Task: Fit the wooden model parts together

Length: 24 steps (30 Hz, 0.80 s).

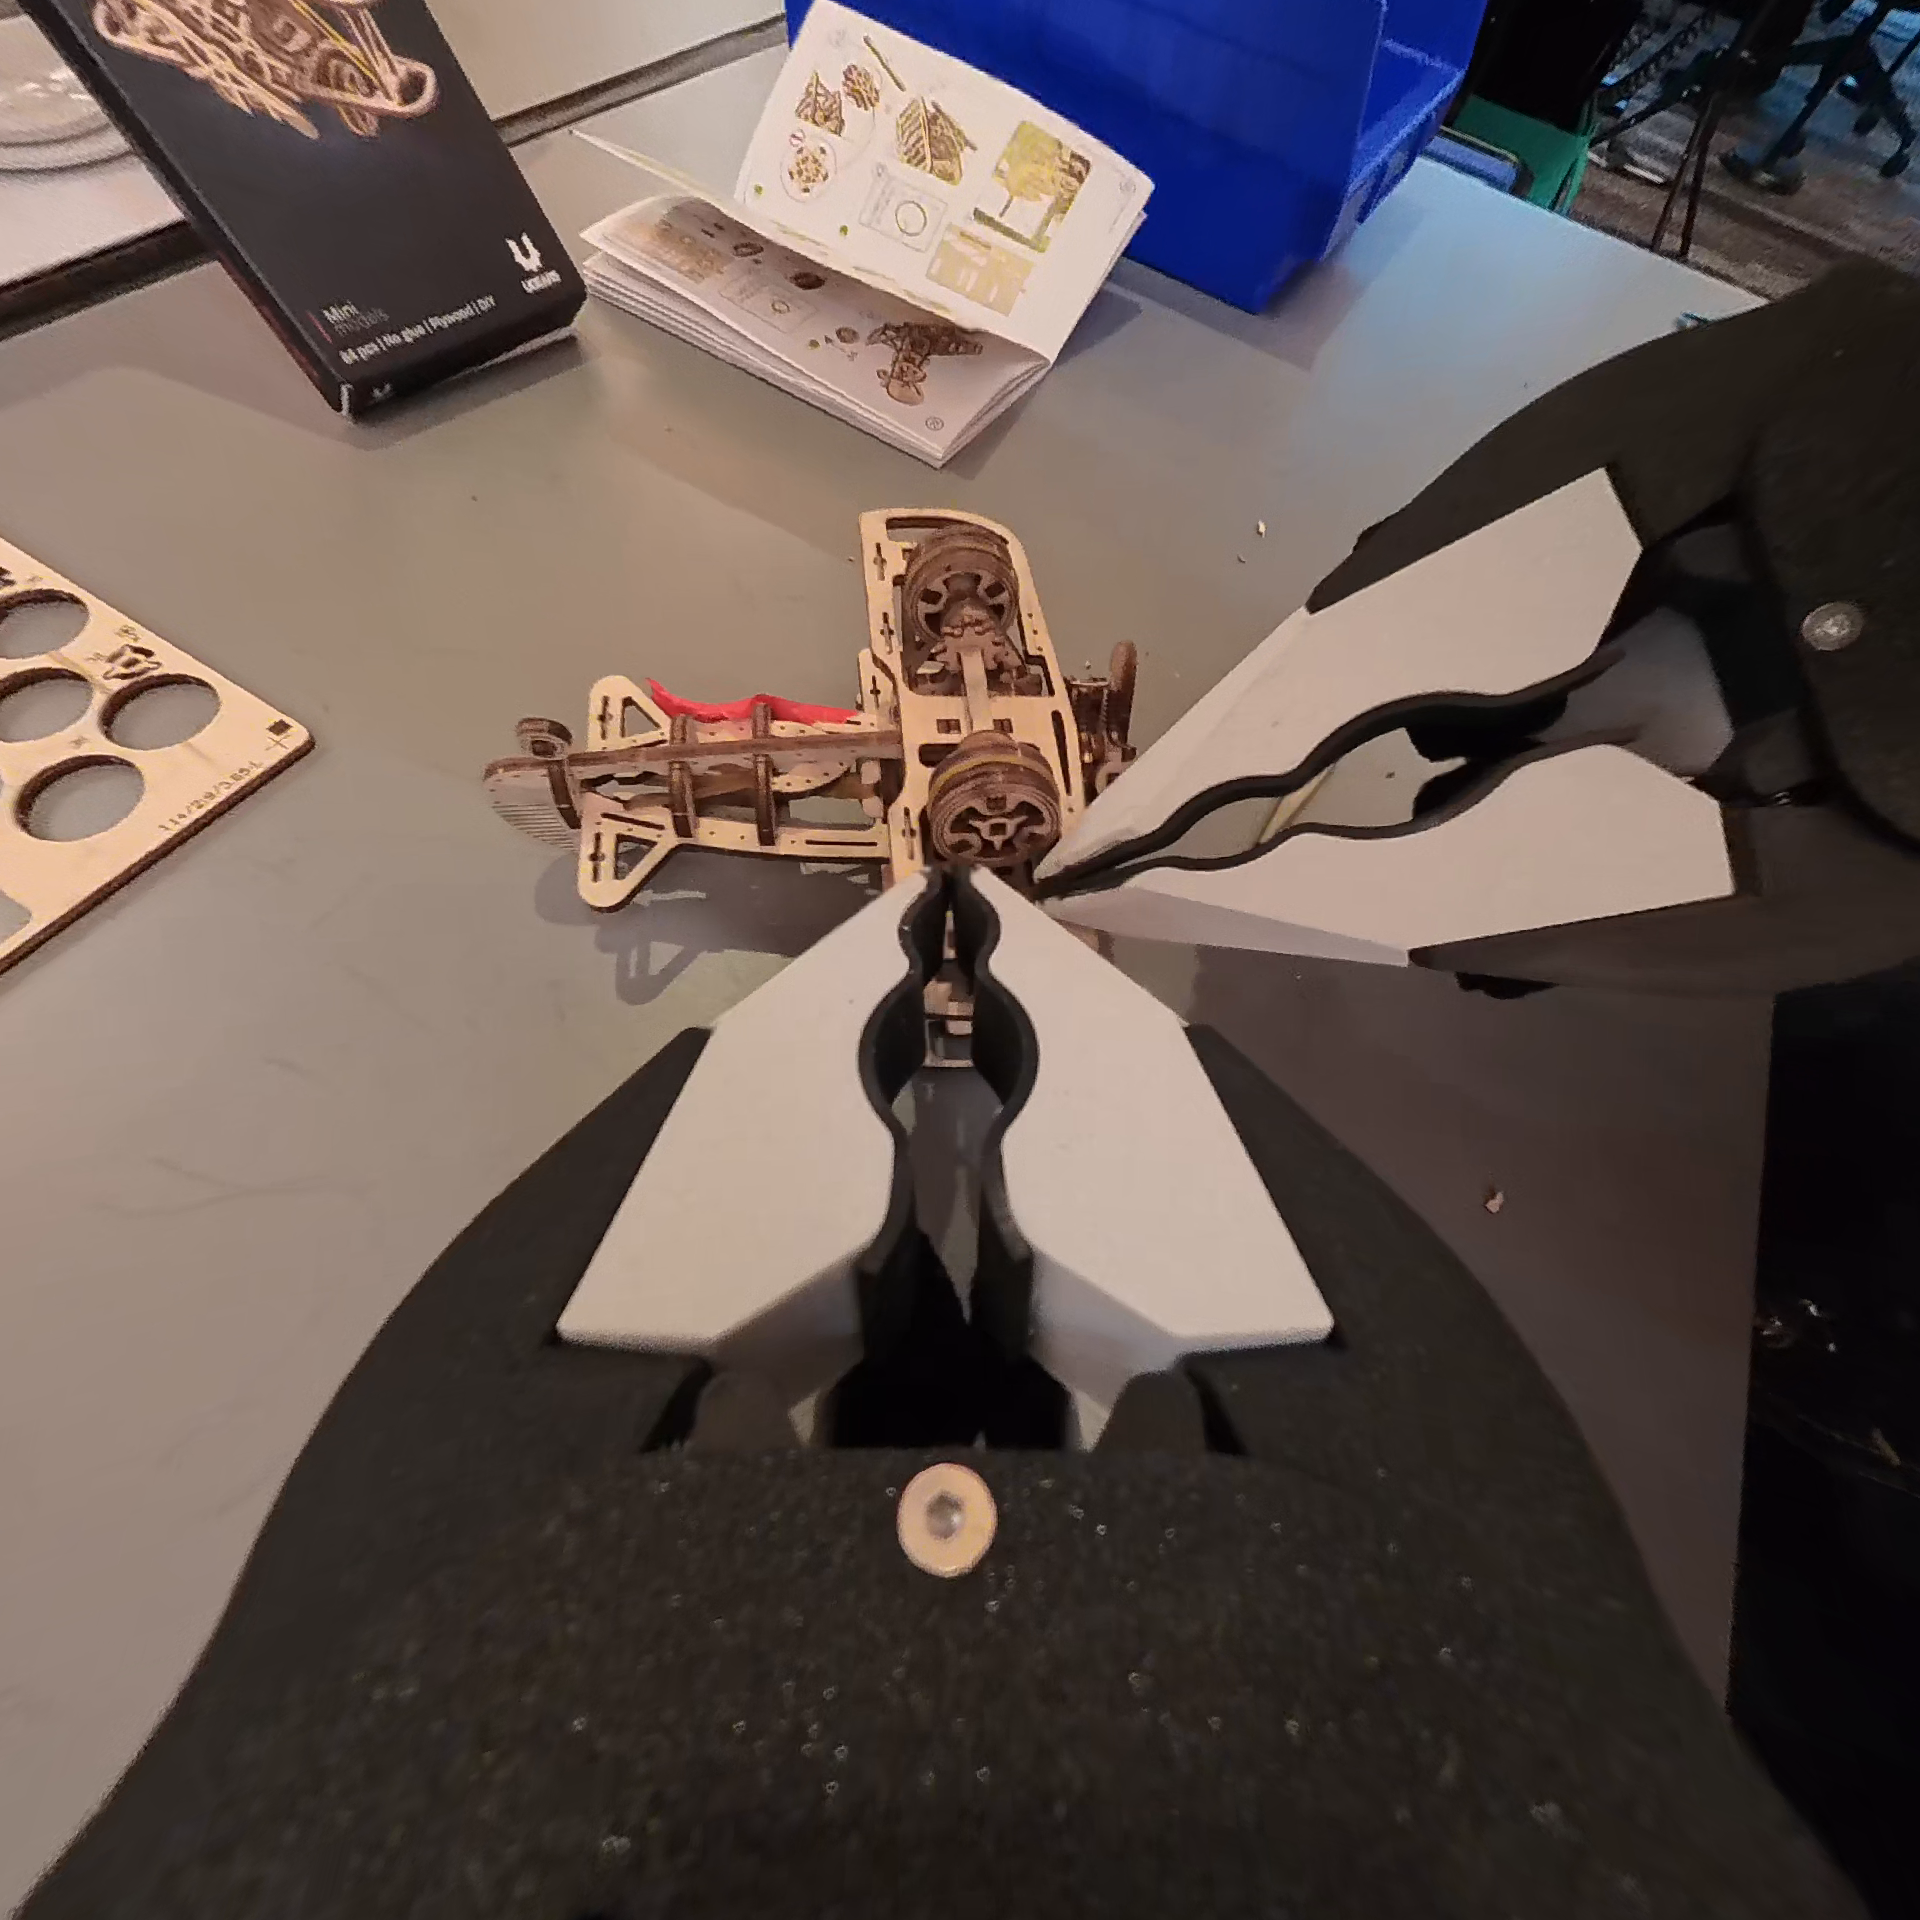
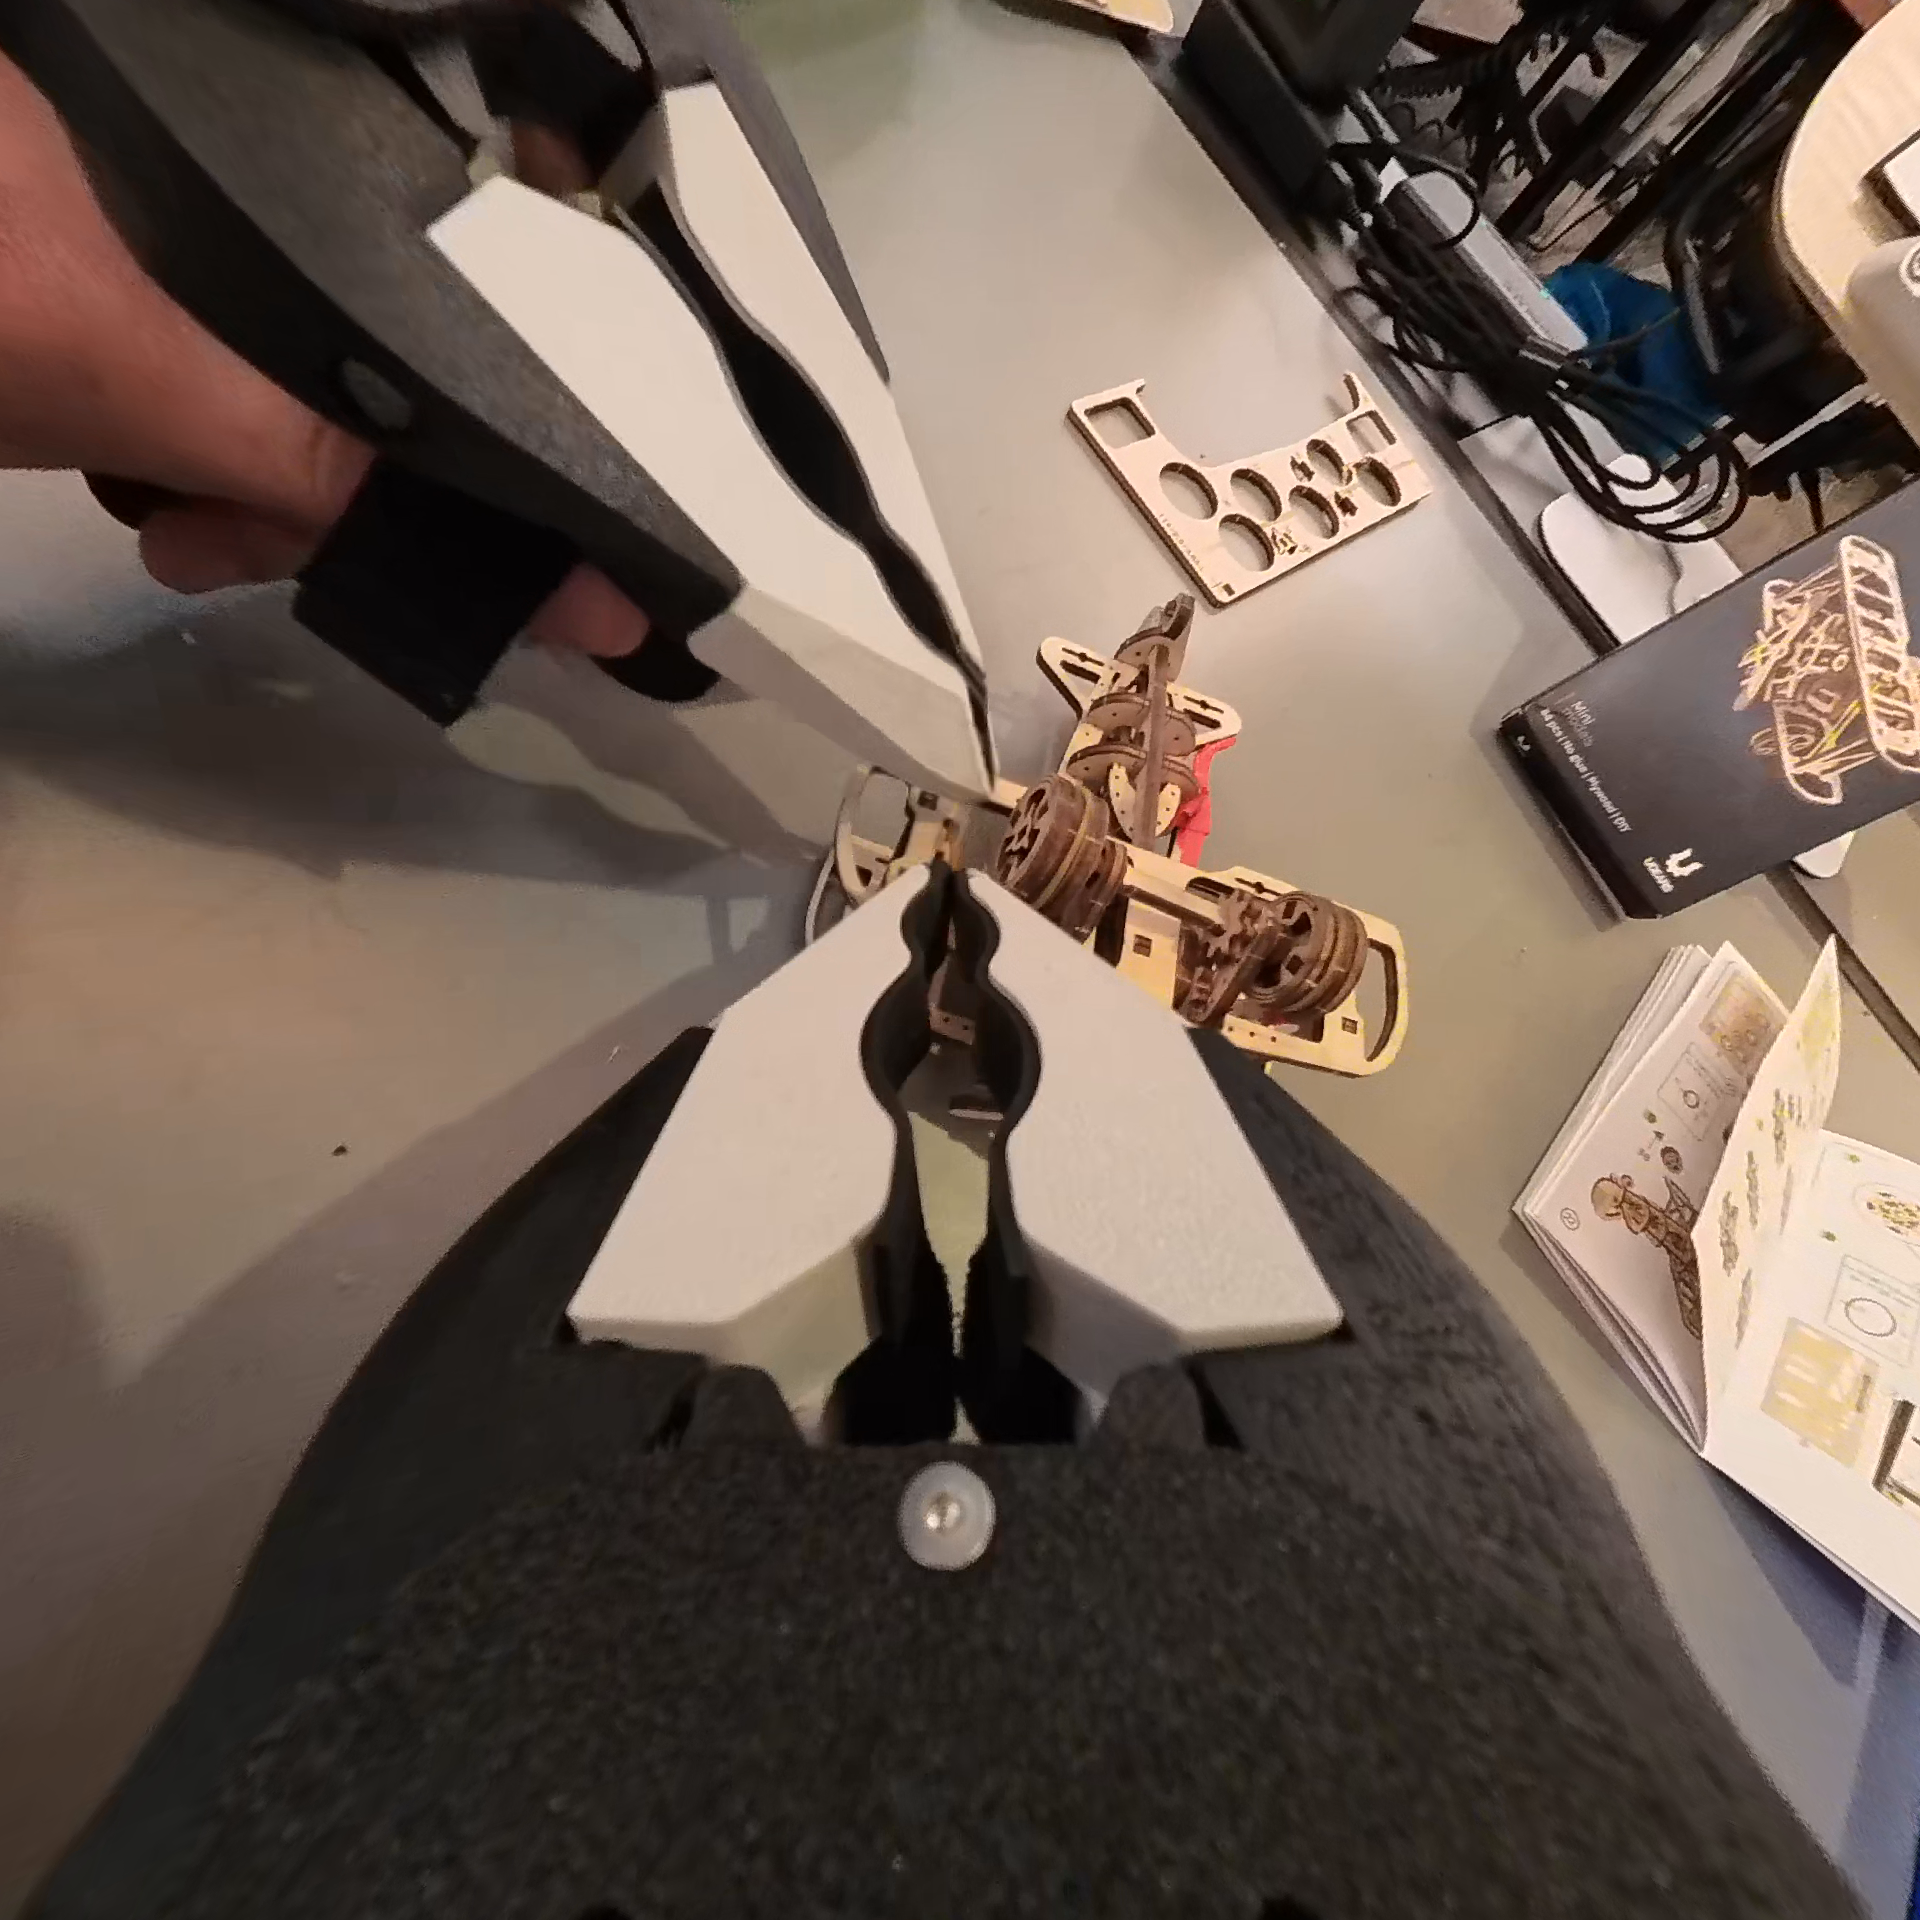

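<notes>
Here the left gripper (image 1: 951,883) reached forward low over the grey bench (image 1: 312,1143), its jaws drawn nearly together and pinching a thin wooden edge of the model plane (image 1: 831,748) at their tips. The right gripper (image 1: 1044,883) came in from the right side at a slant, its jaws likewise narrowed to a slit, its tips meeting the same corner of the plane just beside the left tips. In the right wrist view a bare hand (image 2: 156,416) wrapped the left gripper's black handle, one finger hooked under its trigger.

The plane lay upside down on the bench, both wheels (image 1: 992,816) up, right in front of the two grippers. In the left wrist view its long axis ran left to right, tail to the left and nose toward the right gripper, the wing crossing it and pointing away from the camera. A red piece (image 1: 748,707) showed behind the body.

A punched-out wooden sheet (image 1: 114,727) lay well apart at the left. Farther back stood a black box (image 1: 343,187), an open booklet (image 1: 883,270) and a blue bin (image 1: 1247,125).
</notes>
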{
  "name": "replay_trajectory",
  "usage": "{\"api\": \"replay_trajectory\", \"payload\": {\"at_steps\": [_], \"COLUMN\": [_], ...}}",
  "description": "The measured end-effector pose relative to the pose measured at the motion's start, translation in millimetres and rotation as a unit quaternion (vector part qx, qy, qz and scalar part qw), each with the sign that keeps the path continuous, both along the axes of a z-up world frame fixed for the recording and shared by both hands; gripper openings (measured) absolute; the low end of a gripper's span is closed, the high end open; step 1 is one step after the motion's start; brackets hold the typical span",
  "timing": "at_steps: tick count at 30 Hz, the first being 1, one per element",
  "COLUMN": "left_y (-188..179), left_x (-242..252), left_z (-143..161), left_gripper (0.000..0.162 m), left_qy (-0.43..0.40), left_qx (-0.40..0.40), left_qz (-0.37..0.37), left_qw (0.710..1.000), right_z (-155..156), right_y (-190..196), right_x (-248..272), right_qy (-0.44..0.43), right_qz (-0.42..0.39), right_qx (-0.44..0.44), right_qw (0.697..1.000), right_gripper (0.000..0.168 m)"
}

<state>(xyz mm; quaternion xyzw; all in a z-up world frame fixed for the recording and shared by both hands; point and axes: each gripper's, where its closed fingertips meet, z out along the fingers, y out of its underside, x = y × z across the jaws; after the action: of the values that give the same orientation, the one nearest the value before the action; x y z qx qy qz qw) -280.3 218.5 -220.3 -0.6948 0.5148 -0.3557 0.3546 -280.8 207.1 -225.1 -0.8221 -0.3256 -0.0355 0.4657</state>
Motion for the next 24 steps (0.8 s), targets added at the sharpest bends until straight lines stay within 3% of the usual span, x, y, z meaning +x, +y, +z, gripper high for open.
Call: {"api": "replay_trajectory", "payload": {"at_steps": [17, 24], "left_y": [-4.5, -4.5], "left_x": [2.3, 2.6], "left_z": [-7.1, -7.1], "left_gripper": [0.000, 0.000], "left_qy": [0.014, 0.006], "left_qx": [0.009, -0.006], "left_qz": [-0.012, -0.011], "left_qw": [1.000, 1.000], "right_z": [12.5, -0.8], "right_y": [2.0, 2.8], "right_x": [-0.7, -5.2], "right_qy": [0.017, 0.024], "right_qz": [0.022, 0.020], "right_qx": [0.020, -0.007], "right_qw": [0.999, 0.999], "right_gripper": [0.000, 0.000]}}
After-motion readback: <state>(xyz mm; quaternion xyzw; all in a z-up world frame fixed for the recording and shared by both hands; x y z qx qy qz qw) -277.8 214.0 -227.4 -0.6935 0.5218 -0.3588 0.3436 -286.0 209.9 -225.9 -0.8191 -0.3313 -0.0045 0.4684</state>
